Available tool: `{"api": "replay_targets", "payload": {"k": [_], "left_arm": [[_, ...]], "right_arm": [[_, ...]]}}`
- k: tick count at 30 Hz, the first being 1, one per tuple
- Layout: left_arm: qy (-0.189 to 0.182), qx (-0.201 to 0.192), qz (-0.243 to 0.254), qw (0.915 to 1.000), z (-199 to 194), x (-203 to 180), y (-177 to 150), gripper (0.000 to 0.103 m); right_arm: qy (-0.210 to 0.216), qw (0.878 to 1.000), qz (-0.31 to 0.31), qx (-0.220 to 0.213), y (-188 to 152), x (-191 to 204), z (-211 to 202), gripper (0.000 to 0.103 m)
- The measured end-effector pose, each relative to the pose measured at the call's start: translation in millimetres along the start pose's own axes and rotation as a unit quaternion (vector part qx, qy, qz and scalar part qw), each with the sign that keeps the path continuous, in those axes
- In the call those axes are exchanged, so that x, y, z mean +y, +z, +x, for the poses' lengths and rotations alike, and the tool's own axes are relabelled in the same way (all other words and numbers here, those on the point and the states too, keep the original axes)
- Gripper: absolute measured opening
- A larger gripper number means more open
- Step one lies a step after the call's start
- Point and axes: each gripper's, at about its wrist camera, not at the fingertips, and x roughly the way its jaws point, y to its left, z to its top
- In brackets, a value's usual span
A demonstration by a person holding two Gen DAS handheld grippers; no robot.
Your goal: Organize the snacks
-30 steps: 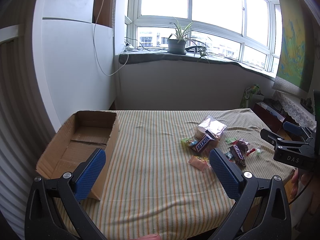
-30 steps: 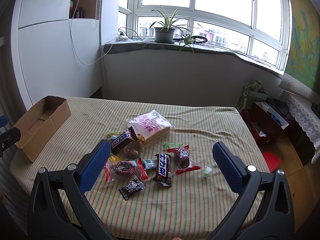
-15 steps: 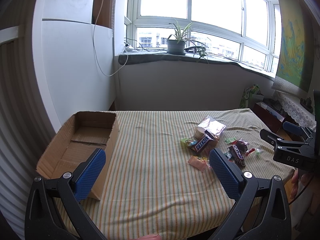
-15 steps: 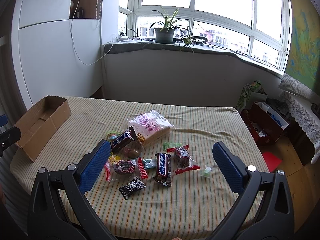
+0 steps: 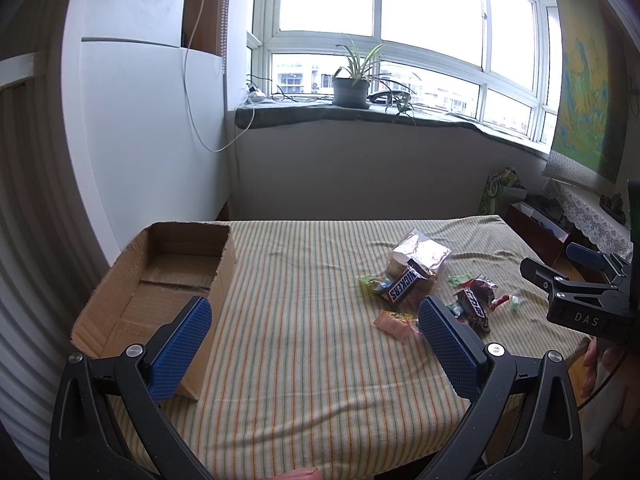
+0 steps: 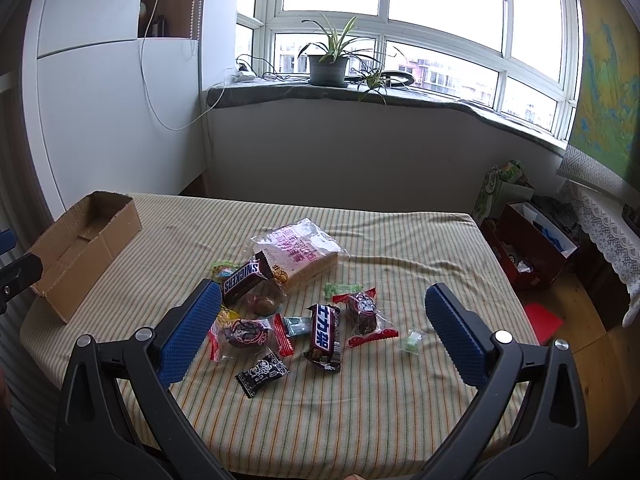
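- The left gripper (image 5: 316, 338) hangs over the near edge of the striped tablecloth (image 5: 304, 320), its blue fingers wide apart with nothing between them.
- The right gripper (image 6: 320, 334) hovers above the snack pile, fingers spread just as wide and holding nothing; it also shows at the right edge of the left wrist view.
- An open cardboard box (image 5: 160, 280) sits on the left side of the table, well apart from the snacks; I see only bare cardboard inside.
- The snacks lie loose in a cluster right of the table's middle: a Snickers bar (image 6: 246, 276) leans against a clear bag of bread (image 6: 298, 252).
- Nearer the right gripper lie a second chocolate bar (image 6: 325, 336), a red-ended wrapped sweet (image 6: 364, 316), a round dark sweet in clear wrap (image 6: 244, 332) and a small black packet (image 6: 262, 374).
- A green candy (image 6: 342, 289) and a small pale green one (image 6: 412, 341) lie apart, toward the right.
- A potted plant (image 6: 328, 64) stands on the windowsill behind.
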Motion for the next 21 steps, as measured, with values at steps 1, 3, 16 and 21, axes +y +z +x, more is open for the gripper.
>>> {"api": "replay_targets", "payload": {"k": [1,3,16,21], "left_arm": [[-0.001,0.002,0.0,1.0,1.5,-0.9,-0.8,0.103],[-0.003,0.008,0.0,1.0,6.2,-2.7,-3.9,0.103],[-0.014,0.145,0.013,0.9892,83.7,-15.4,-99.7,0.103],[-0.014,0.165,0.014,0.9861,94.1,-15.1,-113.0,0.103]], "right_arm": [[0.0,1.0,0.001,0.001,0.1,0.9,-1.0,0.103],[0.0,1.0,0.001,0.005,-1.7,0.3,-1.4,0.103],[0.002,0.996,0.02,0.09,-109.1,-19.7,69.6,0.103],[0.014,0.988,0.032,0.149,-130.7,-29.6,71.7,0.103]]}}
